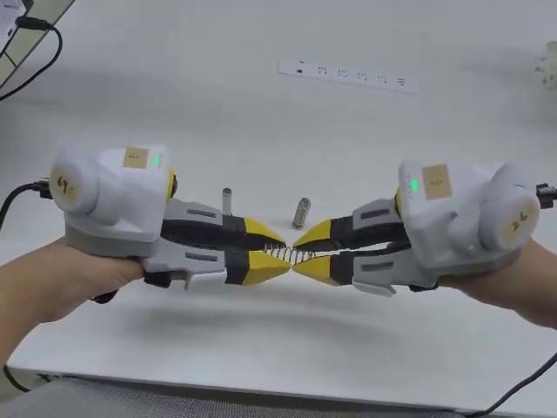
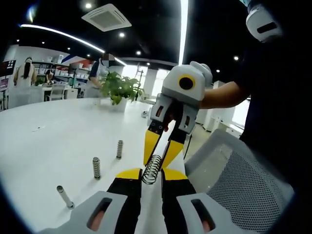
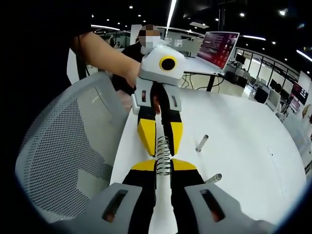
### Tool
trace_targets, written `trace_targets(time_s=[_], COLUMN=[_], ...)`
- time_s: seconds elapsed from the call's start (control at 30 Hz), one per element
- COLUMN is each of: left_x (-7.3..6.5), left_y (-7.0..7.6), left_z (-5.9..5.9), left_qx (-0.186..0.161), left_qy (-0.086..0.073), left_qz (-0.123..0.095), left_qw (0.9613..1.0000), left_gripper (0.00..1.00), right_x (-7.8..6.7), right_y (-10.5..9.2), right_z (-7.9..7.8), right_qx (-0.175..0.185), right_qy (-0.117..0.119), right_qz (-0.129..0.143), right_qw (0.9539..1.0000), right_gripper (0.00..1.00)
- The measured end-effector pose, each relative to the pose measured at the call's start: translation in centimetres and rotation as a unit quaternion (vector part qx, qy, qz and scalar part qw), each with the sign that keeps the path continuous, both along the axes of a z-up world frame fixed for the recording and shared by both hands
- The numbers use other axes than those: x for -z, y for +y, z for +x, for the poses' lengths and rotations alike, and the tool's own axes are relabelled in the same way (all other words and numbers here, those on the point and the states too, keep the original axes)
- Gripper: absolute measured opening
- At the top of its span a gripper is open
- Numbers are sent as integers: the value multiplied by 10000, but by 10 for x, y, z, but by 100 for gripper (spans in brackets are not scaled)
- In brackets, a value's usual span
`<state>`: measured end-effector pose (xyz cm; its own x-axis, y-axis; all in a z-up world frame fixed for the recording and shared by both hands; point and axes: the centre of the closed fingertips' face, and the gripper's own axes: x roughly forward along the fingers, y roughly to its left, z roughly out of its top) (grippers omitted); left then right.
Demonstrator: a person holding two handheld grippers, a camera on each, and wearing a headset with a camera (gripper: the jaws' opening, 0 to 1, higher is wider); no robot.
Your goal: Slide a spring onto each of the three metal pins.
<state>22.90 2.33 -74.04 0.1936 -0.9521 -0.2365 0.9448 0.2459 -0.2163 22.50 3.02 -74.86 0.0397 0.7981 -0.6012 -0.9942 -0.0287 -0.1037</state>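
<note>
While left gripper (image 1: 285, 254) and right gripper (image 1: 296, 254) both clamp the spring (image 1: 277, 252), free one end, line it over bare pin (image 1: 227, 200)

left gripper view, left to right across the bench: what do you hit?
bare pin → near sprung pin → far sprung pin → held spring → chair

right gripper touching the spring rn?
Touching. In the right gripper view the spring has its near end pinched between the yellow tips of the right gripper, with no gap.
</note>
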Motion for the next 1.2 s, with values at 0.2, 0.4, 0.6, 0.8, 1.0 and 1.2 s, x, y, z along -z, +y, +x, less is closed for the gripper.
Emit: trace_targets(time_s=[0.2, 0.4, 0.6, 0.8, 1.0, 1.2], left_x=[0, -1, -2, -3, -4, -5], left_y=[0, -1, 0, -2, -3, -2], left_z=[0, -1, -4, -6, -7, -6], left_qx=[-21, -34, 0, 40, 67, 64], left_qy=[4, -25, -25, 3, 44, 52], left_qz=[-19, -15, -27, -45, -71, -79], left_qw=[10000, 10000, 10000, 10000, 9999, 9999], left_gripper=[5, 4, 3, 2, 2, 2], right_x=[-1, -1, -2, 0, -2, 0], right_y=[0, 0, 0, -1, -4, -10], right_z=[-1, -2, -3, -1, -2, -1], right_qx=[-8, -31, 10, 155, 186, 295], right_qy=[10, -10, 75, 191, 224, 309], right_qz=[17, 20, 84, 76, 117, 85], right_qw=[10000, 10000, 9999, 9997, 9995, 9991], right_gripper=[8, 8, 8, 10, 10, 10])
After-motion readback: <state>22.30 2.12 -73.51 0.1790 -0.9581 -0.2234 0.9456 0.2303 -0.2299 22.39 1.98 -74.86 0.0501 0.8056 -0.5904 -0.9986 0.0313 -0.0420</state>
